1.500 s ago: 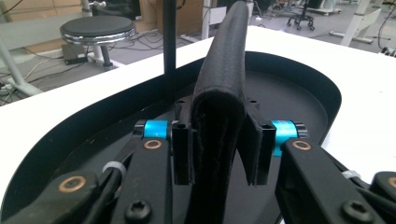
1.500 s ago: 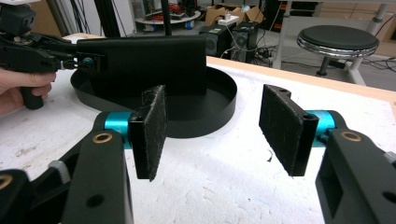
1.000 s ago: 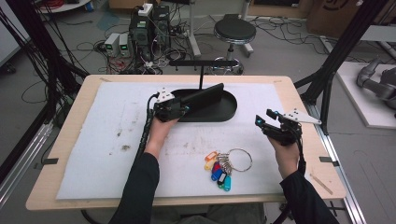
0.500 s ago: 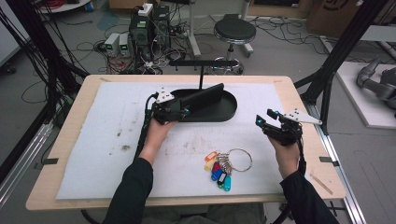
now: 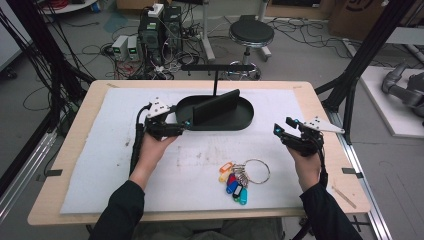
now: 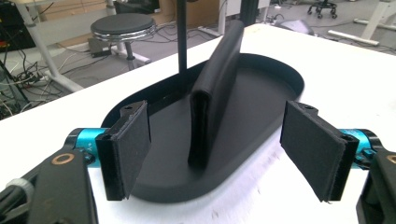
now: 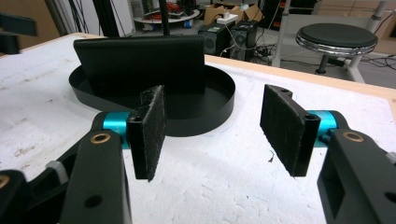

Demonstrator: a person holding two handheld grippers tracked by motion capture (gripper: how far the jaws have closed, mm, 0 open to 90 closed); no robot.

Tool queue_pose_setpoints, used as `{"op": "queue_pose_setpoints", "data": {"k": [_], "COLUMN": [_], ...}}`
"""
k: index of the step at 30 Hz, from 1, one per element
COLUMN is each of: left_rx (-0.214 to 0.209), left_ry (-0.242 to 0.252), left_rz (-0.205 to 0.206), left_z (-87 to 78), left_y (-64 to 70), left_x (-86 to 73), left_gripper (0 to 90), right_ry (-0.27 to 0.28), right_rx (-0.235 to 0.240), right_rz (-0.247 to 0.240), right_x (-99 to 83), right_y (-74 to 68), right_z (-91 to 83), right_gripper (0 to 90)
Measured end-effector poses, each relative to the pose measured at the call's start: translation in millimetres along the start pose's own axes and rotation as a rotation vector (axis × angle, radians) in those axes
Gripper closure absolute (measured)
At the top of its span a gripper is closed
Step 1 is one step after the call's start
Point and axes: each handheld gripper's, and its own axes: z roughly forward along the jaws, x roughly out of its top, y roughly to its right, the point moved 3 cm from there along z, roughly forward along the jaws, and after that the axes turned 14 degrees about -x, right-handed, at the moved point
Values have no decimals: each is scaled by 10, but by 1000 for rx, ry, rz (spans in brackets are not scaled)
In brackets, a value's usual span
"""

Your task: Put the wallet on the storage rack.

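A black oval tray point(image 5: 250, 119) lies at the middle back of the white mat, and a black folded wallet point(image 5: 216, 106) stands on edge inside it. My left gripper point(image 5: 183, 125) is open at the tray's left end. In the left gripper view, the left gripper point(image 6: 219, 151) has its pads spread to either side of the wallet point(image 6: 217, 93), whose near end lies just ahead of them over the tray point(image 6: 280, 79). My right gripper point(image 5: 283, 128) hovers open to the right of the tray. In the right gripper view, the right gripper point(image 7: 215, 130) faces the wallet point(image 7: 140, 63) and tray point(image 7: 205, 116) with nothing between its pads.
A key ring with several coloured tags point(image 5: 239, 179) lies on the mat near the front, between my hands. A thin black T-shaped stand point(image 5: 215, 75) rises behind the tray. The table edge runs close to my right hand; a stool point(image 5: 250, 34) and cables are beyond.
My left gripper has drawn back to the left and nearer me, away from the wallet's end. The wallet, tray and right gripper have stayed put.
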Motion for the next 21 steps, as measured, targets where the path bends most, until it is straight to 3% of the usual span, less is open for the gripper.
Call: {"op": "queue_pose_setpoints", "data": {"k": [6,14,17,21], "left_rx": [-19,7,53,104], "left_ry": [27,-20,-16,2], "left_rz": [-16,-64,-115,-77], "left_z": [-309,-593,-777,-922], "left_y": [120,229,270,290], "left_x": [-137,-328,-453,-557], "left_gripper": [241,235,235,235], "right_ry": [-6,-10,-17,-16], "right_rx": [2,-6,-15,-27], "right_rz": [-6,3,6,19], "right_x": [-8,-25,-47,-53], "right_y": [-12,18,39,59], "right_z": [0,-20,-28,-46], "right_gripper": [414,413,412,412]}}
